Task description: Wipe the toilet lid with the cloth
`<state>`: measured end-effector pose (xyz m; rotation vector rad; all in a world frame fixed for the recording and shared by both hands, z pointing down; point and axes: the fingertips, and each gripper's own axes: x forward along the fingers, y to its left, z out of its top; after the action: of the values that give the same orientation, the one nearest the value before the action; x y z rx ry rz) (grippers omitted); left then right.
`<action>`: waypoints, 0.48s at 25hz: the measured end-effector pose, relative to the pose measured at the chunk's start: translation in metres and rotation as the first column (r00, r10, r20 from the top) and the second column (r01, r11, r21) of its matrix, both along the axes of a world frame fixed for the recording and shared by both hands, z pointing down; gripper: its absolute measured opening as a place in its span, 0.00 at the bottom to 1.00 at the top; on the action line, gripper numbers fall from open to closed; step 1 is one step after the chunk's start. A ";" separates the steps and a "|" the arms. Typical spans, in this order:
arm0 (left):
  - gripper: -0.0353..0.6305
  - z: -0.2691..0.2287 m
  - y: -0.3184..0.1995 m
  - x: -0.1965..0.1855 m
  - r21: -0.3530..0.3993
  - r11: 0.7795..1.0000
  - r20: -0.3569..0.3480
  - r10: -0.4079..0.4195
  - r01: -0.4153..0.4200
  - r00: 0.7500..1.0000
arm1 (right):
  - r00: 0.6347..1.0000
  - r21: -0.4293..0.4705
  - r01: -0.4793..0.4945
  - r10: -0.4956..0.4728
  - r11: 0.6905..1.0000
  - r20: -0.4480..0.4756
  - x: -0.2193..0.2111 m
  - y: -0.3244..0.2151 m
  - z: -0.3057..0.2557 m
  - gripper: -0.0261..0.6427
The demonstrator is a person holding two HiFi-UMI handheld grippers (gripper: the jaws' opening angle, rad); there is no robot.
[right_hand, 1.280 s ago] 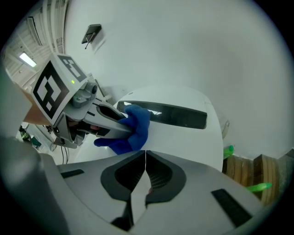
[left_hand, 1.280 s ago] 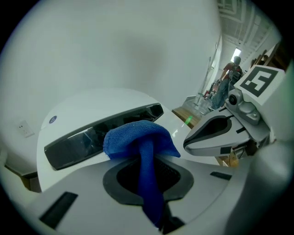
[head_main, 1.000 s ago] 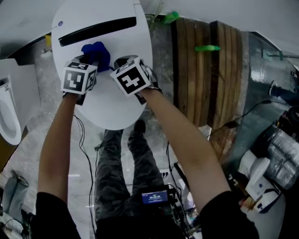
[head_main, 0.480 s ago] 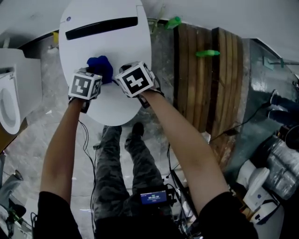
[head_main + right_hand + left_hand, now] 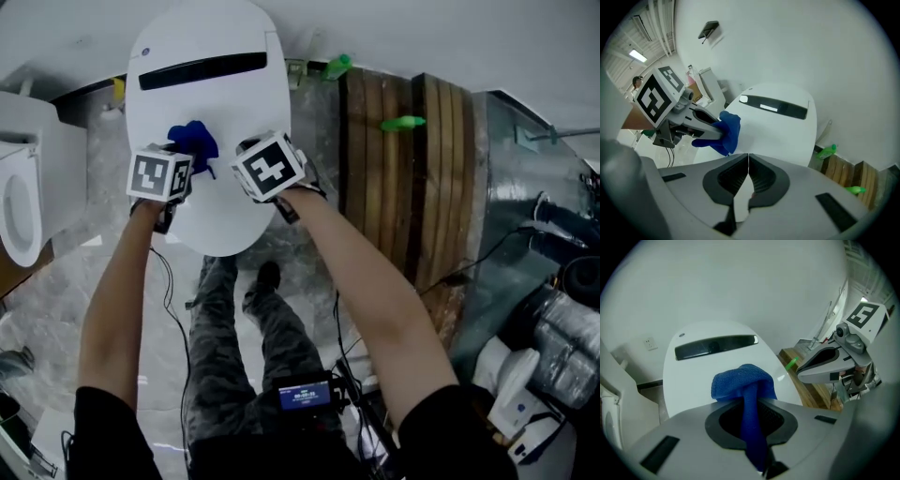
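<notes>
left gripper (image 5: 717,132) has its jaws clamped on the blue cloth (image 5: 743,380). a strip of it runs back between the jaws and the rest bunches out in front. the wad sits over the middle of the white toilet lid (image 5: 234,103), just below the dark slot (image 5: 202,70) near the back. can't tell if it's actually pressing on the lid. right gripper (image 5: 748,161) is just beside it, jaws squeezed together with nothing in them, also over the lid. wooden platform (image 5: 394,187) with a green bottle (image 5: 403,123) on it sits right of the toilet.
</notes>
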<state>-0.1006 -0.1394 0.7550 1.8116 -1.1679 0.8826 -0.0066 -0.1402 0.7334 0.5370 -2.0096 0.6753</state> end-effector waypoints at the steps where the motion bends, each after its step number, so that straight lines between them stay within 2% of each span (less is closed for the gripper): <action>1: 0.13 -0.012 -0.002 0.000 0.014 1.000 0.001 -0.003 0.003 1.000 | 1.000 0.017 0.009 -0.009 1.000 -0.007 0.001 -0.003 -0.011 0.06; 7: 0.13 -0.120 -0.024 0.009 0.126 0.992 -0.012 -0.016 0.017 1.000 | 0.999 0.088 0.042 -0.042 0.995 -0.005 -0.001 -0.020 -0.107 0.06; 10: 0.13 -0.183 -0.047 0.008 0.206 0.978 -0.016 -0.028 0.030 0.999 | 0.995 0.135 0.077 -0.084 0.988 0.048 -0.022 -0.038 -0.149 0.06; 11: 0.13 -0.201 -0.051 0.008 0.226 0.973 -0.021 -0.034 0.038 0.999 | 0.996 0.156 0.084 -0.087 0.984 0.009 -0.018 -0.046 -0.155 0.06; 12: 0.13 -0.218 -0.054 0.007 0.244 0.969 -0.025 -0.042 0.047 0.999 | 0.994 0.169 0.087 -0.074 0.982 -0.078 -0.003 -0.050 -0.167 0.06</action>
<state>-0.0931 -0.1937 0.5368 1.9766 -1.3471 0.7181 -0.0101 -0.1899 0.5665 0.5699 -2.0221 0.4294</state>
